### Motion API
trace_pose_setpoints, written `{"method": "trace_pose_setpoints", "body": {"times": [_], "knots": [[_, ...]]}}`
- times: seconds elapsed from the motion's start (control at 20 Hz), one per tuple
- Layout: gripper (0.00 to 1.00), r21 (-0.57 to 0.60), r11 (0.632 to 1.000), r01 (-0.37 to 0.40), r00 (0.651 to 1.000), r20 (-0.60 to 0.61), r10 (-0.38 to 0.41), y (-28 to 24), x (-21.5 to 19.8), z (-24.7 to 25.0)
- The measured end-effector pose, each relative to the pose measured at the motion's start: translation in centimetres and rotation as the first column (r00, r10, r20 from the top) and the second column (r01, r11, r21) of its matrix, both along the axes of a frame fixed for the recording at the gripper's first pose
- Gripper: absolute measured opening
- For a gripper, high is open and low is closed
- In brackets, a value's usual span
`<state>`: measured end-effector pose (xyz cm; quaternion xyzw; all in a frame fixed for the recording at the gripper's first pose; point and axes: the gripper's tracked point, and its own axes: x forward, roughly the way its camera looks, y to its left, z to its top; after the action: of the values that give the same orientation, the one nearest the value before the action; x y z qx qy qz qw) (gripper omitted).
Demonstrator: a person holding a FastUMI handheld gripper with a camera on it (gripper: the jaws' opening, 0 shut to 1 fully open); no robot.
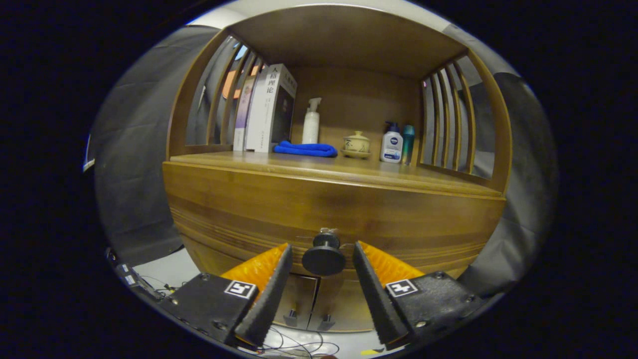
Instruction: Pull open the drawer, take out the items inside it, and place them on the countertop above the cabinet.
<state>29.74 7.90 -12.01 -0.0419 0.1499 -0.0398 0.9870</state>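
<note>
Knob (pixel 323 258) of closed drawer (pixel 334 209) sits between spread claw (pixel 322 252) fingers, untouched.

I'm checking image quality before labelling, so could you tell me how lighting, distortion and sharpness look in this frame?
Gripper view: strong fisheye bending, so the drawer front and countertop bow outward; lighting is dim and warm, with the shelf's upper recess in shadow; the drawer knob, between the open gripper's fingers, is sharp; soft sheen on the wood, no harsh glare.
</note>
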Motion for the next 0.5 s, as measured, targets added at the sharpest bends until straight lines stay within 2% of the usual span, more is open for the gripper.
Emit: {"method": "trace_pose_setpoints", "body": {"times": [0.15,0.2,0.25,0.5], "knots": [[0.61,0.029,0.999,0.026,1.0,0.001,-0.026,0.0,0.38,-0.34],[0.52,0.033,0.999,0.041,0.999,0.004,-0.041,-0.14,0.34,-0.37],[0.48,0.034,0.998,0.058,0.998,0.011,-0.058,-0.28,0.82,-0.45],[0.4,0.04,0.997,0.071,0.997,0.033,-0.072,-0.18,0.67,-0.4]]}}
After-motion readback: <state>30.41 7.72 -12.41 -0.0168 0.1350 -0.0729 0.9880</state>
